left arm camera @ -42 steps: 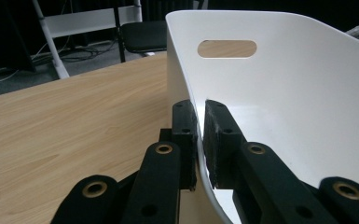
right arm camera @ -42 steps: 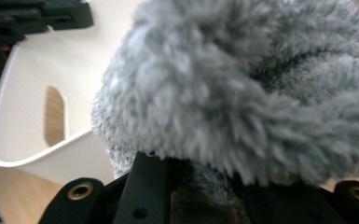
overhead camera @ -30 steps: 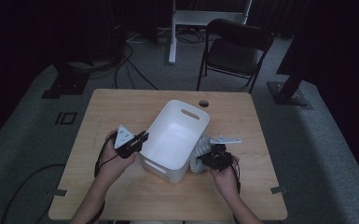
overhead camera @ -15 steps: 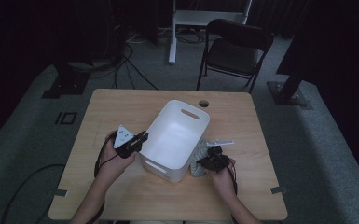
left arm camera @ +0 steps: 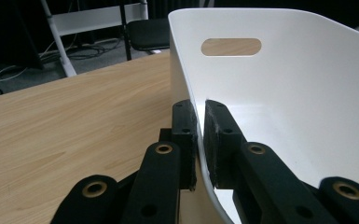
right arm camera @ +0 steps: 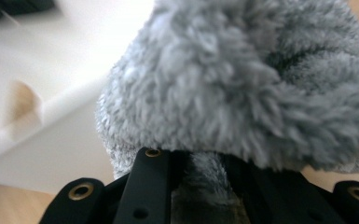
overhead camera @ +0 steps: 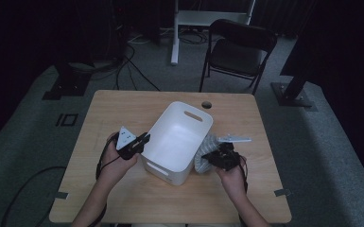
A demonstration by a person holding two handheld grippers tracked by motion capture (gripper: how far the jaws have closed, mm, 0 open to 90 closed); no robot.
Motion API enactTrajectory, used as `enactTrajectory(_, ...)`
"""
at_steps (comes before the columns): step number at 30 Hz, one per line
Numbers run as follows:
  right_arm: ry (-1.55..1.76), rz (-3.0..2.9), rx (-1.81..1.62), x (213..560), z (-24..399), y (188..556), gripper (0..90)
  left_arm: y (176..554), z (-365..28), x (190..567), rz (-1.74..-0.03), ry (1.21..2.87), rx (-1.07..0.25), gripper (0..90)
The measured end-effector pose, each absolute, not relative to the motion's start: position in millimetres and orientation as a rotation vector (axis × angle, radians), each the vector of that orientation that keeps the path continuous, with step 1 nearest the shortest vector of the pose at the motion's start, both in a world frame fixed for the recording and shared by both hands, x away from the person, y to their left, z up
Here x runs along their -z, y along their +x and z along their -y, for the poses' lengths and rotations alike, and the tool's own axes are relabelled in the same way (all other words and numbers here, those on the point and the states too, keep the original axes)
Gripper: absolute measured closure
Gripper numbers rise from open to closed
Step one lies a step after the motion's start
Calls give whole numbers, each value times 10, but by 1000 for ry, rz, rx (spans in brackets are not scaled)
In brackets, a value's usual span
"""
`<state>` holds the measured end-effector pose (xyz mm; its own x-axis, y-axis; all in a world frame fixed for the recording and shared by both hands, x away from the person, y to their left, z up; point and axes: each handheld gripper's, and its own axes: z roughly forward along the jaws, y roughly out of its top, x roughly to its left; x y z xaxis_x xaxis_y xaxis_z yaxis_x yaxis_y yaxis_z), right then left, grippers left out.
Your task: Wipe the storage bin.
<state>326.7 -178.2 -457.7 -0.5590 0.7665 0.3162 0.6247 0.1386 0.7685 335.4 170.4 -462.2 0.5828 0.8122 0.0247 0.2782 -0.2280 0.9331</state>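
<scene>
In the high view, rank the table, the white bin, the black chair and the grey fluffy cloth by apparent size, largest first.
1. table
2. white bin and black chair: about alike; the chair stands farther from the camera, so no ranking between them.
3. grey fluffy cloth, pinched by the right gripper

The white plastic bin [overhead camera: 178,142] stands in the middle of the wooden table [overhead camera: 123,106], walling the left gripper [overhead camera: 139,143], clamped on its left rim, off from the right gripper [overhead camera: 207,157], whose fluffy grey cloth [overhead camera: 205,150] closes the gap at the bin's right wall. The bin's open top gives free entry from above. Bare tabletop lies open along the far edge, the near edge and both outer sides.
</scene>
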Motion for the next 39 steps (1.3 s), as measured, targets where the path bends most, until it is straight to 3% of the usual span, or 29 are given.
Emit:
enactTrajectory(3, 1352, -2209, -1403, 4437, 1787, 3260, 765, 3356, -1704, 4620, -890, 1787, -638, 829)
enactTrajectory(15, 1358, -2196, -1356, 4507, 1719, 3327, 768, 3354, -1699, 4619, -891, 1789, -632, 828)
enactTrajectory(39, 1515, -2319, -1139, 5140, 1719, 3606, 768, 3349, -1697, 4625, -890, 1781, -638, 825)
